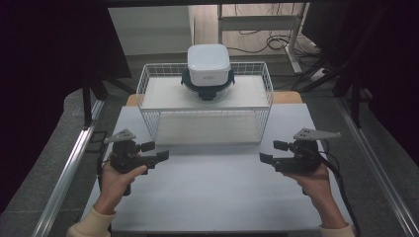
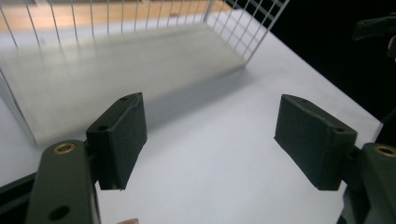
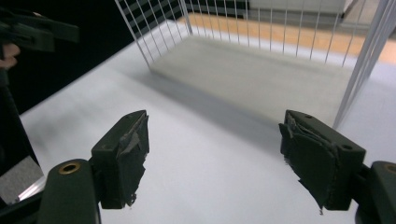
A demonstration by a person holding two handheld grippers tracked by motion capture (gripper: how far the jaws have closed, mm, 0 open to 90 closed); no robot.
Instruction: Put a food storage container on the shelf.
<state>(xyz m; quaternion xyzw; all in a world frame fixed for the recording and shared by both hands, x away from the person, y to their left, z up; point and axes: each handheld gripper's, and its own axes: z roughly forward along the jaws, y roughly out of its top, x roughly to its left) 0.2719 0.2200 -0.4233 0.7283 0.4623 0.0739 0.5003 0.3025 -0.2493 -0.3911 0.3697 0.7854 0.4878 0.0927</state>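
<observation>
In the high view we see the left gripper (image 1: 160, 156) at lower left of the frame and the right gripper (image 1: 265, 160) at lower right, each held in a hand (image 1: 116, 178) over the white table (image 1: 207, 192), their jaws pointing inward toward each other across the bare middle of the surface. Both grippers are released: in the left gripper view the left gripper (image 2: 210, 135) has its 2 black pads spread wide with only table between them, and in the right gripper view the right gripper (image 3: 212, 154) stands equally wide, its pad facing frayed at the edges, again with nothing between. Neither touches anything. The white wire rack (image 1: 148, 81) sits in the upper centre of the high view, at the far side of the table, well apart from both grippers. On its top shelf rests a lidded container (image 1: 208, 64) with a white square lid over a clear bowl with dark clasps, roughly centred on the rack. The lower shelf of the wire rack (image 2: 116, 56) appears across the upper left of the left gripper view, and across the upper right of the right gripper view (image 3: 261, 70). The right hand (image 1: 316, 182) holds its gripper from below, with the cable trailing toward the lower right corner.
</observation>
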